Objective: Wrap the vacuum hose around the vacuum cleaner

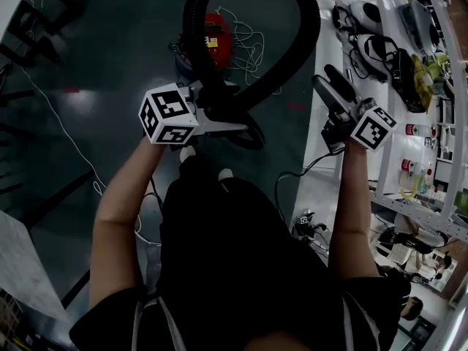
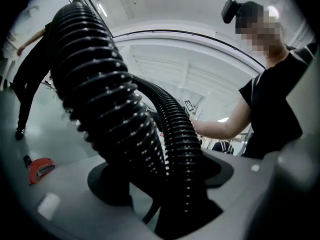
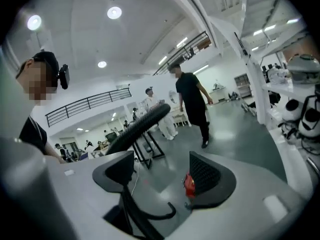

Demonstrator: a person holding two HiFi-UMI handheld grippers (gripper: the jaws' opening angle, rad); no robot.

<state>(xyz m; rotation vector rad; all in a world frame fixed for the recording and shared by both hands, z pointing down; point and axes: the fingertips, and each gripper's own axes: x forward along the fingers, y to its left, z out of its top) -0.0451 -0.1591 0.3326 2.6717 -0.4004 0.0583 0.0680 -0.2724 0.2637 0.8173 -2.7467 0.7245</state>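
I logged left gripper (image 2: 165,179) clenched on hose (image 2: 100,99) | right gripper (image 3: 162,176) released, empty | vacuum (image 1: 216,41) lay beyond.

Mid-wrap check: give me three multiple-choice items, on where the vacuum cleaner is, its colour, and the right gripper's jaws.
1. Where is the vacuum cleaner? A on the floor, past the gripped hose; B on the right-hand shelves; C on a table.
2. Its casing colour? A blue; B red; C yellow.
3. The right gripper jaws? A shut on the hose; B apart, empty; C shut on a cloth.
Answers: 1 A, it stands on dark floor beyond the left gripper; 2 B, red casing shows; 3 B, nothing stands between them.
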